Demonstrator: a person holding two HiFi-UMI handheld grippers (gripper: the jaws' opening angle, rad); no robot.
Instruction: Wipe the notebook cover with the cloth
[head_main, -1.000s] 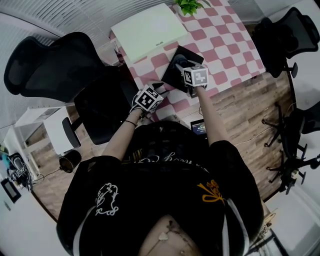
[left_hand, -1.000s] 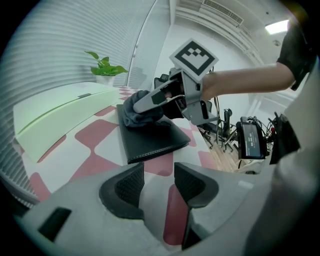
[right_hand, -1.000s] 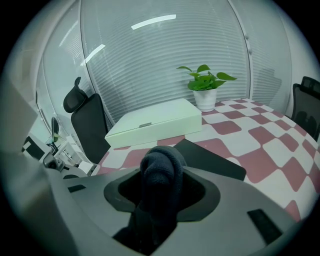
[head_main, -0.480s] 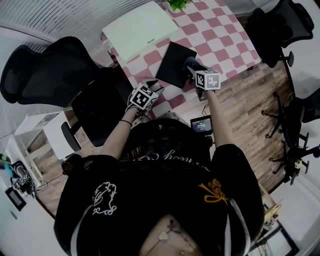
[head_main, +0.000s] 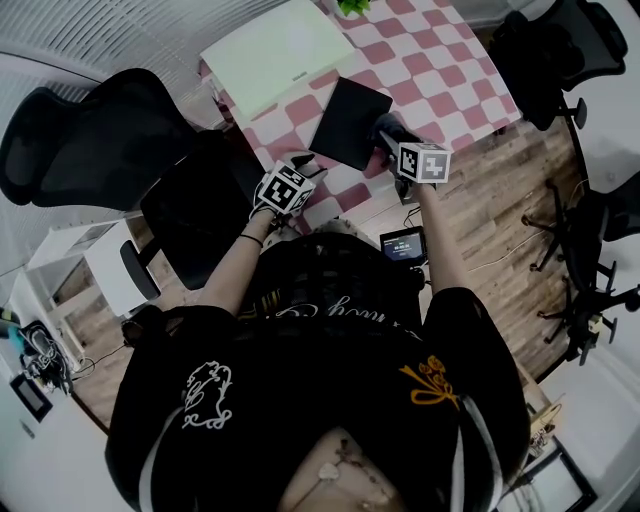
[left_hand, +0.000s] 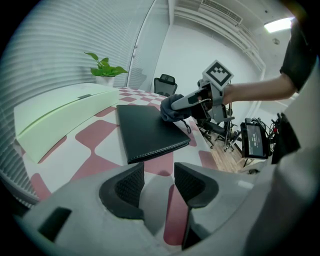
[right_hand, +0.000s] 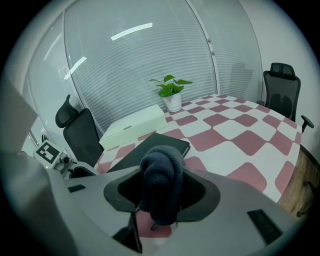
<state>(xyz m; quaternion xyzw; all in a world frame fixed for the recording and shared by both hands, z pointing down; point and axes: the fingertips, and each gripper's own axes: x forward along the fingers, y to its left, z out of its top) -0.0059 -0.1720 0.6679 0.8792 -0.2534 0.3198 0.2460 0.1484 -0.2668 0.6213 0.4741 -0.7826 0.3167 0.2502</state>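
Observation:
A black notebook (head_main: 345, 120) lies closed on the pink-and-white checked table (head_main: 445, 70); it also shows in the left gripper view (left_hand: 142, 131) and the right gripper view (right_hand: 156, 144). My right gripper (head_main: 388, 138) (right_hand: 162, 189) is shut on a bunched dark cloth (right_hand: 161, 181) (left_hand: 172, 107). The cloth (head_main: 384, 127) rests at the notebook's right edge. My left gripper (head_main: 303, 163) (left_hand: 159, 179) hovers over the table's near edge, short of the notebook's near-left corner. Its jaws stand open with nothing between them.
A long pale box (head_main: 272, 55) lies on the table beyond the notebook, with a potted plant (right_hand: 171, 91) at the far end. Black office chairs (head_main: 100, 140) stand left and right (head_main: 560, 60). A small lit screen (head_main: 402, 245) sits below the table edge.
The right gripper has slid the cloth from the middle of the notebook cover to its right edge. The left gripper has hardly moved.

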